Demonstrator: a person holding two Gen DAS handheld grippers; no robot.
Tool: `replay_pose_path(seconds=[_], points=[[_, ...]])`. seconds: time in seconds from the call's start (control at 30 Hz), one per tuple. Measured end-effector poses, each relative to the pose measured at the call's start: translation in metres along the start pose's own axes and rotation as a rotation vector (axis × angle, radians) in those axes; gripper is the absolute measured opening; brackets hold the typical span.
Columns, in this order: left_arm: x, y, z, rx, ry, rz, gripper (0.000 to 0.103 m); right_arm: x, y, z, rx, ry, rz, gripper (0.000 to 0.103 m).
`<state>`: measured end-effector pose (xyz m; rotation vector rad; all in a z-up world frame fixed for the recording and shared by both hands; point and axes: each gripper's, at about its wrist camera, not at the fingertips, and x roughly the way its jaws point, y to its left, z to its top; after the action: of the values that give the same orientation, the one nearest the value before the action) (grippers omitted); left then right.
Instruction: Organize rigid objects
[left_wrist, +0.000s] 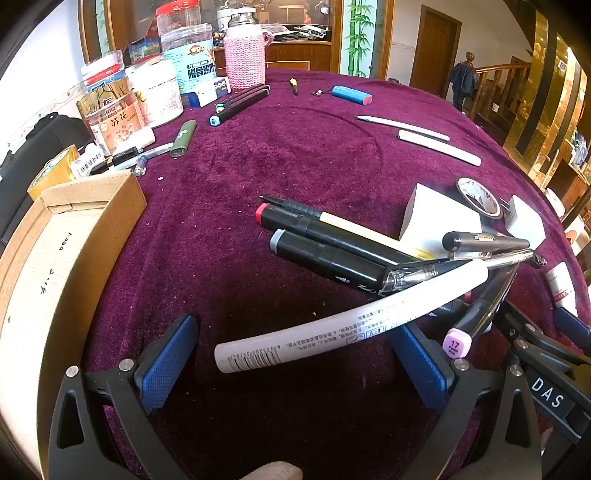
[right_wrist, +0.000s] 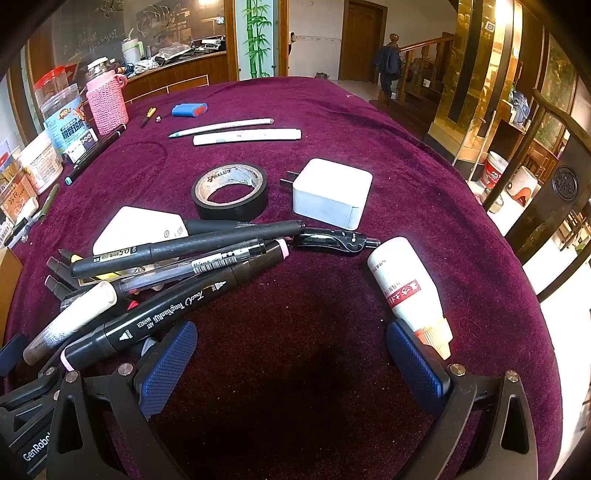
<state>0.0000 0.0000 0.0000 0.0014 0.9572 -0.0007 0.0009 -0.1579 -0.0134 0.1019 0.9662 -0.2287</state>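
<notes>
A heap of pens and markers lies on the purple cloth. In the left wrist view a white marker (left_wrist: 332, 325) lies across the space between my open left gripper's (left_wrist: 295, 365) jaws, with black markers (left_wrist: 325, 240) behind it. A cardboard box (left_wrist: 55, 266) stands at the left. In the right wrist view the heap (right_wrist: 166, 273) lies at the left, a black art marker (right_wrist: 173, 310) passing over the left finger (right_wrist: 166, 365). My right gripper (right_wrist: 291, 365) is open and empty. A white glue bottle (right_wrist: 406, 291) lies by its right finger.
Black tape roll (right_wrist: 229, 190), white charger (right_wrist: 332, 192) and a black clip tool (right_wrist: 336, 240) lie mid-table. Two white pens (right_wrist: 247, 134) and a blue lighter (right_wrist: 188, 109) lie farther back. Jars (left_wrist: 184, 59) and a pink-sleeved bottle (left_wrist: 245, 55) crowd the back left. The table edge drops at the right.
</notes>
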Motion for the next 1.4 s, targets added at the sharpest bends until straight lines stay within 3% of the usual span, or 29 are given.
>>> replay_pose_path(seconds=[0.73, 0.97, 1.1, 1.4], points=[[0.0, 0.0, 0.0, 0.0, 0.001, -0.001, 0.103, 0.001, 0.001, 0.0, 0.001, 0.0, 0.001, 0.102], [-0.003, 0.002, -0.001, 0.039, 0.074, -0.031, 0.103, 0.002, -0.005, 0.003, -0.011, 0.018, 0.027, 0.102], [-0.008, 0.003, -0.011, 0.051, 0.054, -0.035, 0.103, 0.003, 0.0, 0.007, -0.017, 0.074, 0.019, 0.102], [-0.009, 0.003, -0.01, 0.048, 0.057, -0.032, 0.103, 0.002, -0.001, 0.005, -0.013, 0.058, 0.024, 0.102]])
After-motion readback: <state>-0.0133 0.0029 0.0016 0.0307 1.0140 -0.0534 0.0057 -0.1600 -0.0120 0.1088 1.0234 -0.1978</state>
